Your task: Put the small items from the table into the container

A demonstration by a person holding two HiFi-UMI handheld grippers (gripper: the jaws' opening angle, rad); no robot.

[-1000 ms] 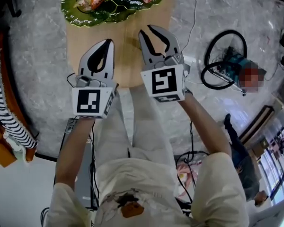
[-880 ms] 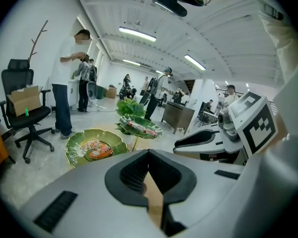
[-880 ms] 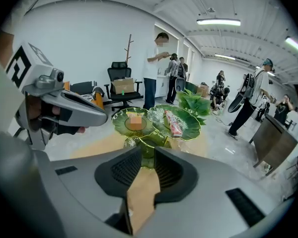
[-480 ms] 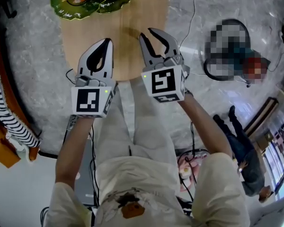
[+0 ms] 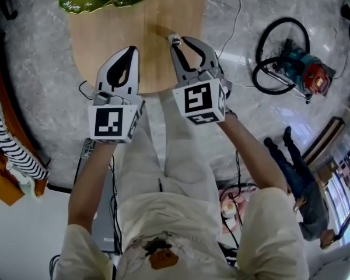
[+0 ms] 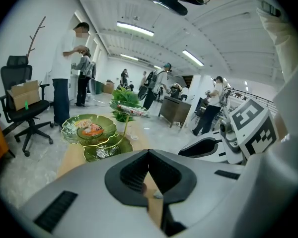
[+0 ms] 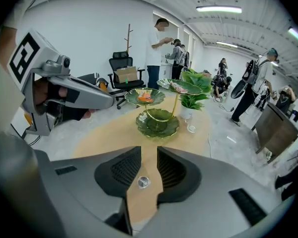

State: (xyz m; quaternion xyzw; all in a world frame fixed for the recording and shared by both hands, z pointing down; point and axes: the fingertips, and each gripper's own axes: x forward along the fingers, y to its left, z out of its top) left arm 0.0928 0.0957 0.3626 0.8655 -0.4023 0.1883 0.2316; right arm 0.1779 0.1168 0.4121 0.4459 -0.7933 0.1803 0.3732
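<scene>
Right gripper [image 7: 148, 151] near small round clear cap [image 7: 143, 182]

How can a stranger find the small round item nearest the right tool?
Find the wooden table with the green leaf-shaped tiered dish. The small clear round cap lies apart from it, alone on bare wood, close to the right tool's open jaws.

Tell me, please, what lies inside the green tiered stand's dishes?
An orange snack and a wrapped snack lie in the upper dishes; the bottom dish looks empty. Raised rims hide anything low inside.
</scene>
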